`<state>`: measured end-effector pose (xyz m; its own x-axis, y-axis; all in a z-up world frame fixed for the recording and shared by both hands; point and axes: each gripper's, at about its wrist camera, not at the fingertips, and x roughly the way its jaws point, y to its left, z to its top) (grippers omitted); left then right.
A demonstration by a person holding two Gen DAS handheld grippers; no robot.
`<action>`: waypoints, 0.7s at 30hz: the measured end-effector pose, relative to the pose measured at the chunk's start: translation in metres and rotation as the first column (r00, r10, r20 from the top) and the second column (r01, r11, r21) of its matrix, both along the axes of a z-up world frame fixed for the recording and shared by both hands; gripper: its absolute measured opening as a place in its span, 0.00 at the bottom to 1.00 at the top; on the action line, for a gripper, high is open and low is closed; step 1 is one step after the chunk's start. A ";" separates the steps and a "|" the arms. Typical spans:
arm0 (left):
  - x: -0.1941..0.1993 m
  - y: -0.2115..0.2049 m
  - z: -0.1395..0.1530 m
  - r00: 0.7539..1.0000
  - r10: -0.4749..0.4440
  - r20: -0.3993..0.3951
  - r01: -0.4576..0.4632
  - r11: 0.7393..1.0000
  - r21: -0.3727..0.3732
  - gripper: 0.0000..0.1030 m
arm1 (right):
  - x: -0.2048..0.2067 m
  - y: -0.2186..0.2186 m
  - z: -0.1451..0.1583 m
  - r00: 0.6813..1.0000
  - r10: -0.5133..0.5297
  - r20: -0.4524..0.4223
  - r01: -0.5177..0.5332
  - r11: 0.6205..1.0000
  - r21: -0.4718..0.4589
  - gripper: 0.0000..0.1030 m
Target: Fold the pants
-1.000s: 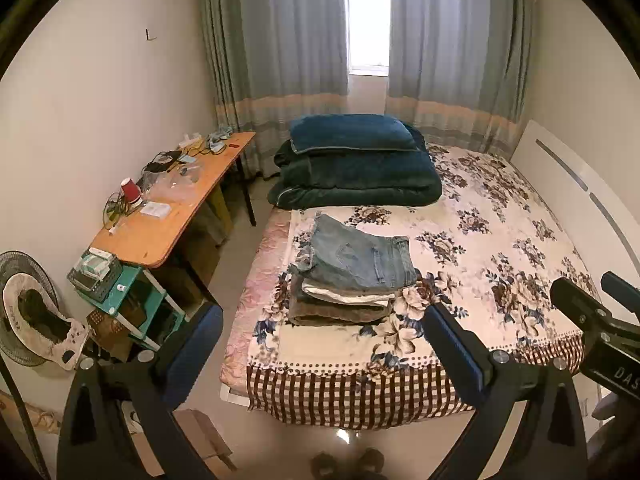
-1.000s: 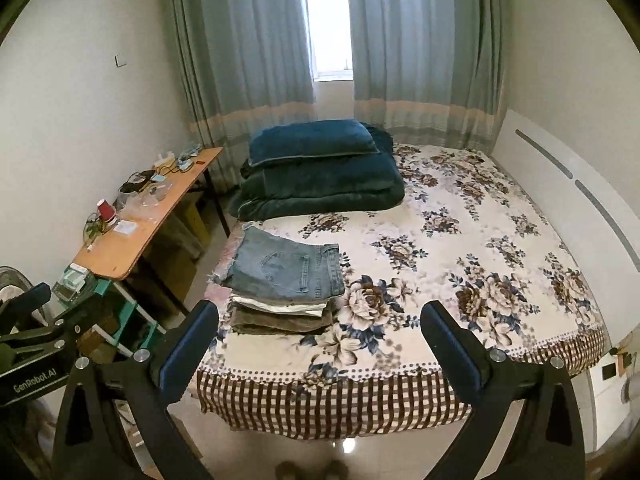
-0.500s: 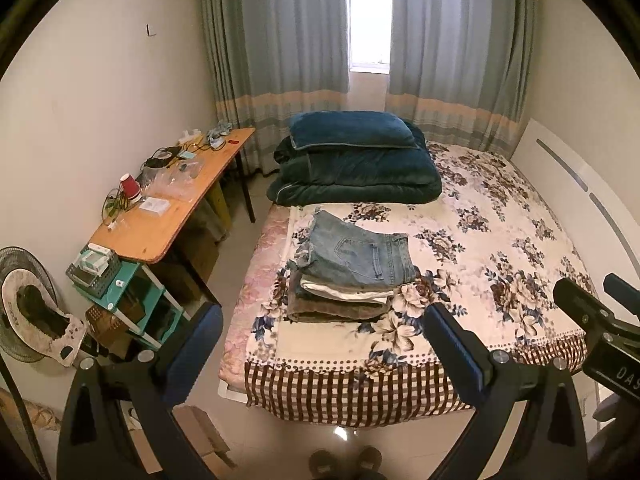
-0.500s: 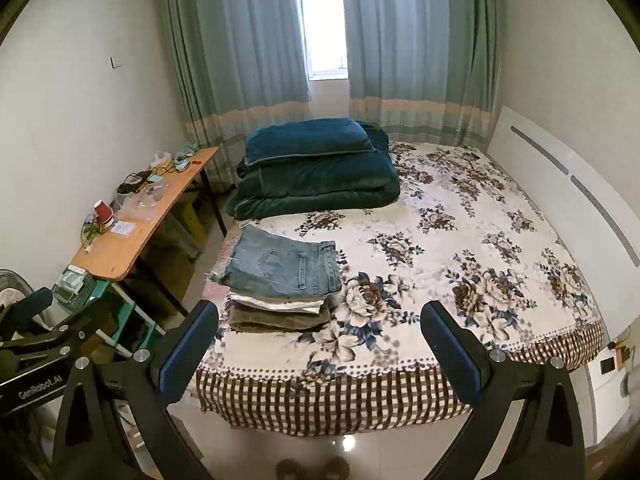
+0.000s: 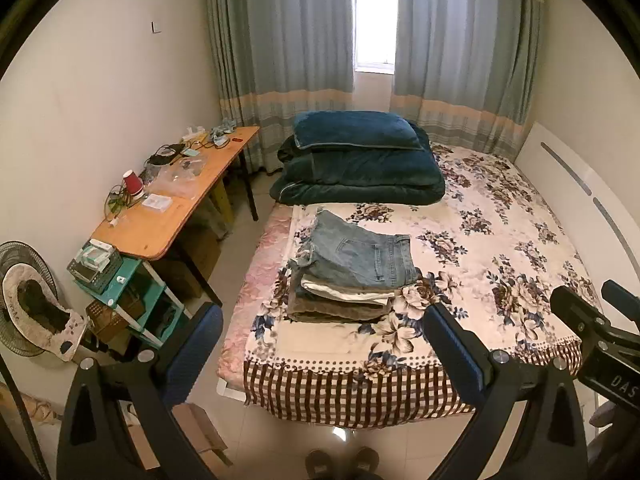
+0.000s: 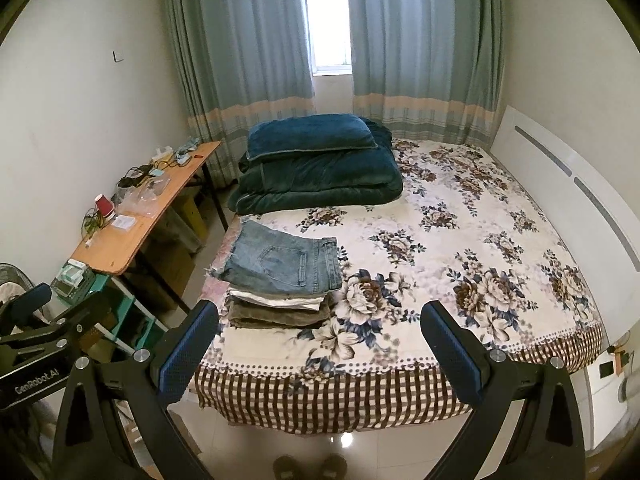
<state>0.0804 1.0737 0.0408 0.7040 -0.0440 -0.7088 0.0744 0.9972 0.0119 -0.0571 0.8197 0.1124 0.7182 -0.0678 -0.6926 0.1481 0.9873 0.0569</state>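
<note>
Left tool [image 5: 322, 332], black frame with blue padded fingers [image 5: 196, 344], is released, jaws spread wide, nothing between them. Right tool [image 6: 320, 332], same build, is likewise released and empty. Both are held off the foot of the bed, above the tiled floor, well apart from the cloth. The stack of folded pants [image 5: 352, 276] lies on the floral-print bedspread with a brown checked hem [image 5: 480, 248], near the bed's left front corner: faded blue denim pair [image 6: 284, 262] on top, a white or cream layer under it, olive-brown fabric at the bottom. In the left view the stack sits straight ahead, between the two fingers' lines of sight; in the right view it lies ahead and left, just beyond the left finger. Beyond the stack, a folded dark teal quilt with pillow on top [image 5: 360, 168] rests at the far side of the bed. A wooden surface [image 5: 172, 208] carrying a red paper cup [image 5: 133, 184] and cables stands left of the bed. Striped blue-grey curtains [image 6: 248, 60] hang behind.
</note>
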 end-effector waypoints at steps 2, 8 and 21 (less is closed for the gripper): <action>-0.002 0.001 0.000 1.000 0.010 -0.001 -0.010 1.000 0.004 1.00 | -0.001 -0.001 -0.001 1.000 0.001 -0.001 -0.001 1.000 0.000 1.00; -0.001 0.001 0.001 1.000 0.015 0.000 -0.015 1.000 0.009 1.00 | -0.003 -0.004 -0.002 1.000 0.004 -0.001 -0.004 1.000 0.003 1.00; -0.010 -0.005 -0.006 1.000 0.028 -0.011 -0.027 0.999 0.028 1.00 | -0.001 -0.012 -0.009 1.000 0.021 -0.017 -0.021 1.000 0.017 1.00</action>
